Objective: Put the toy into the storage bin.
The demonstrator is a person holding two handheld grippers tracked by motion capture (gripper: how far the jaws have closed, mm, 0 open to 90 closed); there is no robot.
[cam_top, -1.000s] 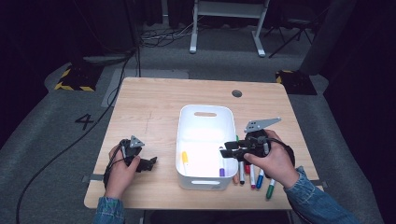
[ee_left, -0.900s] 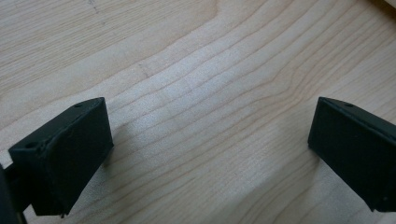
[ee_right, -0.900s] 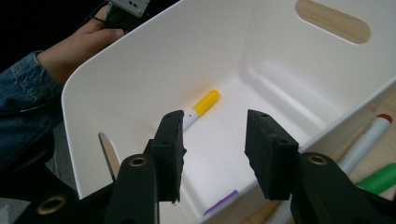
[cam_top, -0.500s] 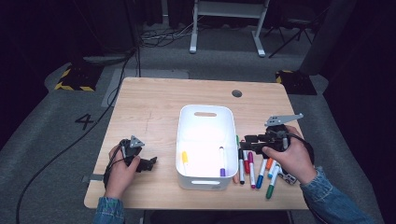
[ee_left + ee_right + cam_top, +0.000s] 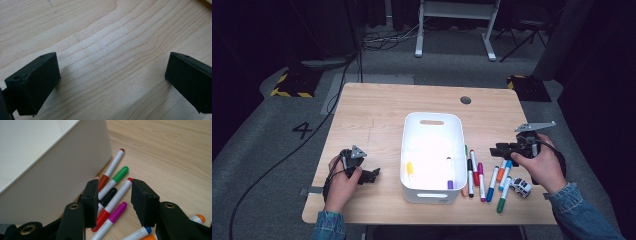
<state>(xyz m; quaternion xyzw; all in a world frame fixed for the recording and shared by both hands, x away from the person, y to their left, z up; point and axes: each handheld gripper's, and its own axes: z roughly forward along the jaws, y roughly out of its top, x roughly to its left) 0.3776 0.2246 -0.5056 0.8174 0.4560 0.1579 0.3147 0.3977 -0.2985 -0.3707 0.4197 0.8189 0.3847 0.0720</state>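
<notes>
Hovering over the row of markers at about 4 o'clock from the table's centre, the right gripper point(image 5: 498, 150) points toward the white plastic bin point(image 5: 432, 125) from the bin's 3 o'clock side. Its jaws stand parted with nothing clamped between them; in the right gripper view the gap point(image 5: 113, 200) opens above a red-capped marker point(image 5: 117, 197) that lies on the wood below, and the pads do not press on it. Beside that marker, toward 9 o'clock in that view, lie a black-capped marker point(image 5: 108, 196), a green-capped marker point(image 5: 120, 174) and a marker with a brown band point(image 5: 110, 171) hard against the bin's wall. A magenta-capped marker point(image 5: 116, 212) lies at about 5 o'clock from the red one, with a blue-capped point(image 5: 140, 232) and an orange-capped marker point(image 5: 198, 218) near the bottom edge.

In the high view the markers lie side by side on the wooden table point(image 5: 377, 115), just beside the bin's right wall, and a small toy car point(image 5: 521, 186) sits at the row's 3 o'clock end by the person's right hand point(image 5: 544, 167). Inside the bin a yellow marker point(image 5: 410, 168) lies at 8 o'clock and a purple marker point(image 5: 449, 172) at 5 o'clock.

The left gripper point(image 5: 371, 175) rests at the table's 8 o'clock, well apart from the bin, in the left hand point(image 5: 341, 177). Its jaws are spread wide and empty, with bare wood grain between them in the left gripper view point(image 5: 110, 75).
</notes>
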